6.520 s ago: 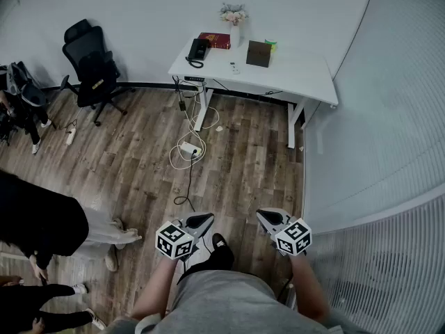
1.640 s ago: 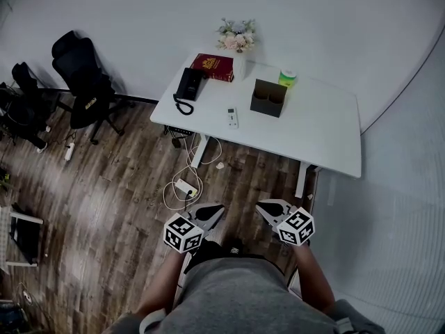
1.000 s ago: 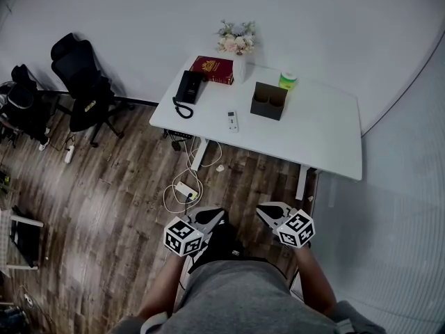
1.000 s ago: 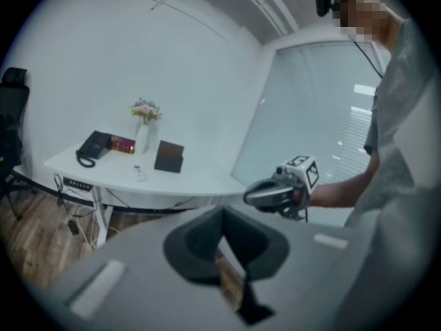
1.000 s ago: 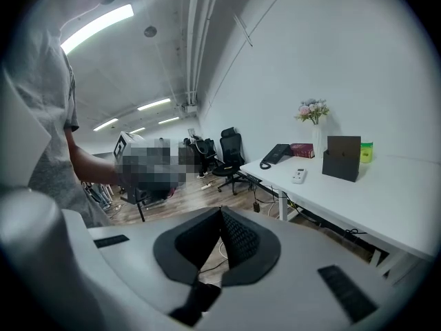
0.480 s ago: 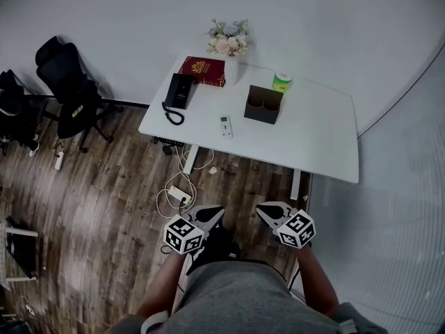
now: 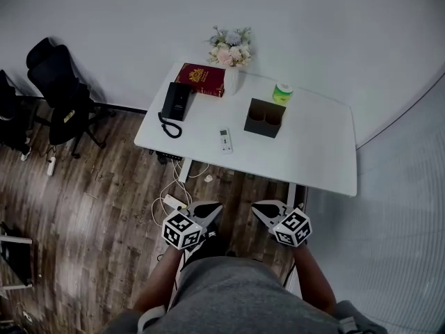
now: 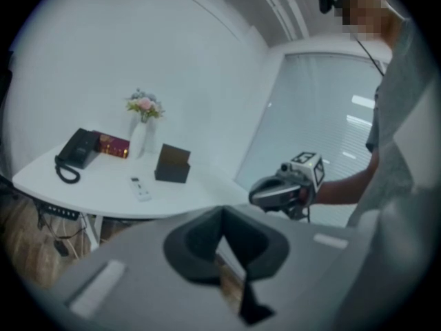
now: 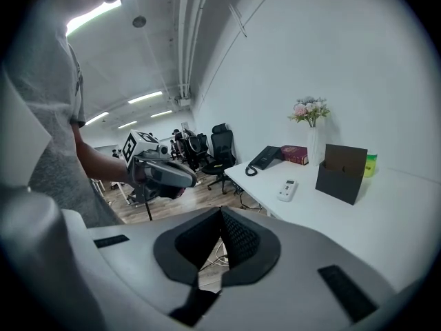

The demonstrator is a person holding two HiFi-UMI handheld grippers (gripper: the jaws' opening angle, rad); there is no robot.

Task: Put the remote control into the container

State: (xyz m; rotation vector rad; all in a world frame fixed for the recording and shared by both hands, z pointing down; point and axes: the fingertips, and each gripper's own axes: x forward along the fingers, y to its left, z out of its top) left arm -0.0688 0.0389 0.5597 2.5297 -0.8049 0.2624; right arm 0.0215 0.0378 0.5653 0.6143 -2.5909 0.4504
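A small white remote control [image 7: 225,140] [image 8: 140,188] [image 9: 286,189] lies flat near the front of the white desk [image 7: 313,155]. Behind it to the right stands a dark open-topped container [image 7: 265,117] [image 8: 172,163] [image 9: 341,172] with two compartments. My left gripper [image 7: 210,210] [image 8: 222,230] and right gripper [image 7: 259,210] [image 9: 220,234] are held side by side over the floor, short of the desk's front edge. Both are shut and hold nothing.
On the desk stand a black telephone [image 7: 172,103], a red book [image 7: 201,79], a vase of flowers [image 7: 229,54] and a green-lidded jar [image 7: 281,92]. Cables and a power strip [image 7: 172,202] lie under the desk. Black office chairs [image 7: 59,82] stand at the left.
The view has closed in on the desk, which now sits lower and larger in the head view. Both grippers stay shut and side by side.
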